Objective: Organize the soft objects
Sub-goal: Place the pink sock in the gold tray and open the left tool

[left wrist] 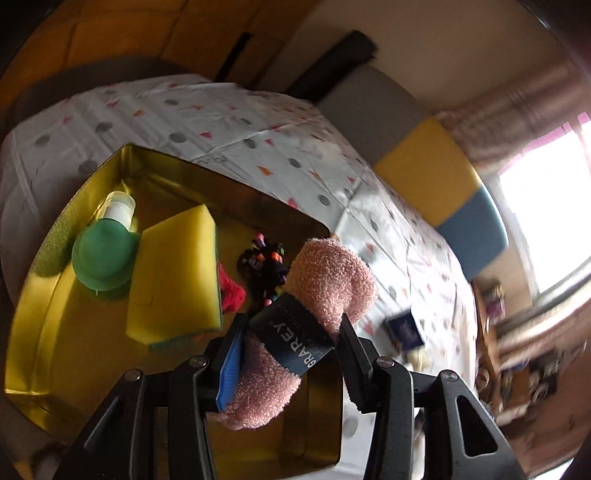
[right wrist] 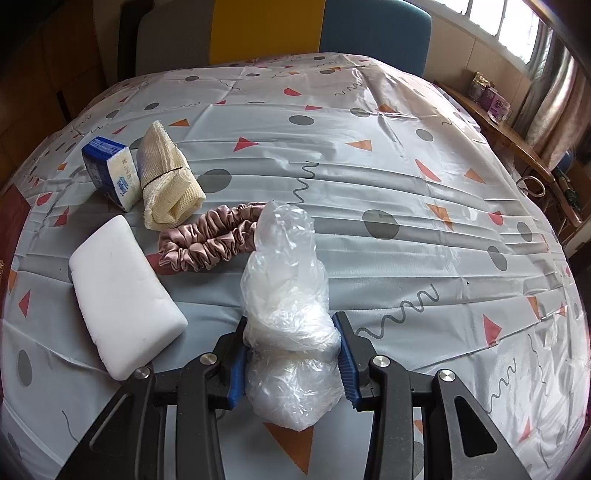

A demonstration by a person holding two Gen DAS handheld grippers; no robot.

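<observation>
My left gripper (left wrist: 291,343) is shut on a rolled pink cloth (left wrist: 332,273) with a dark paper band, held over the right part of a gold tray (left wrist: 44,328). Inside the tray lie a yellow sponge (left wrist: 173,273), a green-capped bottle (left wrist: 105,254), a green scouring pad (left wrist: 55,247), a red fuzzy item (left wrist: 231,291) and a dark beaded bundle (left wrist: 264,262). My right gripper (right wrist: 291,349) is shut on a crumpled clear plastic bag (right wrist: 286,291) just above the tablecloth. To its left lie a white foam block (right wrist: 122,291), a pink satin scrunchie band (right wrist: 210,236), a cream mesh cloth (right wrist: 166,177) and a blue tissue pack (right wrist: 110,170).
A patterned grey tablecloth (right wrist: 406,192) covers the table. Chairs with yellow (right wrist: 266,29) and blue (right wrist: 373,29) backs stand at the far side. A wooden side shelf (right wrist: 513,136) with small jars runs under the window at right. The left wrist view is tilted and blurred at its right.
</observation>
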